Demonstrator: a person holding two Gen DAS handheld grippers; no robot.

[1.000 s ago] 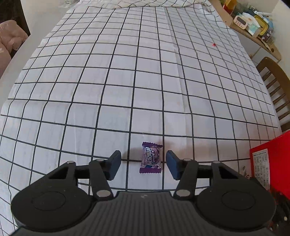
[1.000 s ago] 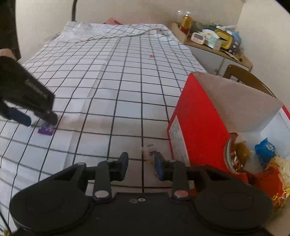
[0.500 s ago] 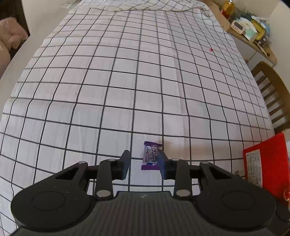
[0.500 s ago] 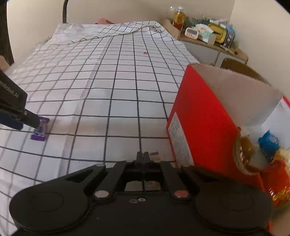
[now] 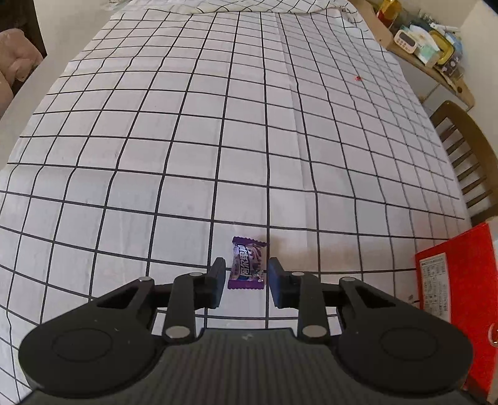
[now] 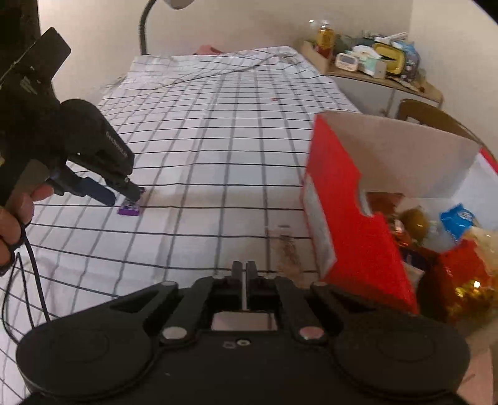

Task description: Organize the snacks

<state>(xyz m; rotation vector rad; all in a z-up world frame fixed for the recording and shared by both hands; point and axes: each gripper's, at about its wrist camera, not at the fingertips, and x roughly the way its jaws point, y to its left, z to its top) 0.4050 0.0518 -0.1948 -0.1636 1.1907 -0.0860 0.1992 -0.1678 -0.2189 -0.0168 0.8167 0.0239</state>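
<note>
A small purple candy [image 5: 247, 264] lies on the checked tablecloth [image 5: 218, 140], between the fingers of my left gripper [image 5: 246, 282]. The jaws stand close on either side of it, with a narrow gap on each side. The candy [image 6: 130, 208] and the left gripper [image 6: 119, 193] also show in the right wrist view. My right gripper [image 6: 244, 272] is shut on a thin pale wrapper edge, raised above the cloth beside the red snack box [image 6: 348, 218]. The box is open and holds several snack packets [image 6: 457, 219].
A wooden chair [image 5: 467, 149] stands at the table's right side. A cluttered shelf [image 5: 426, 50] runs along the back right wall. A lamp neck [image 6: 144, 25] rises at the table's far end. My hand and a cable [image 6: 31, 264] are at the left.
My left gripper narrowed around the purple candy. My right gripper closed on the small pale snack by the box and lifted, turning toward the box.
</note>
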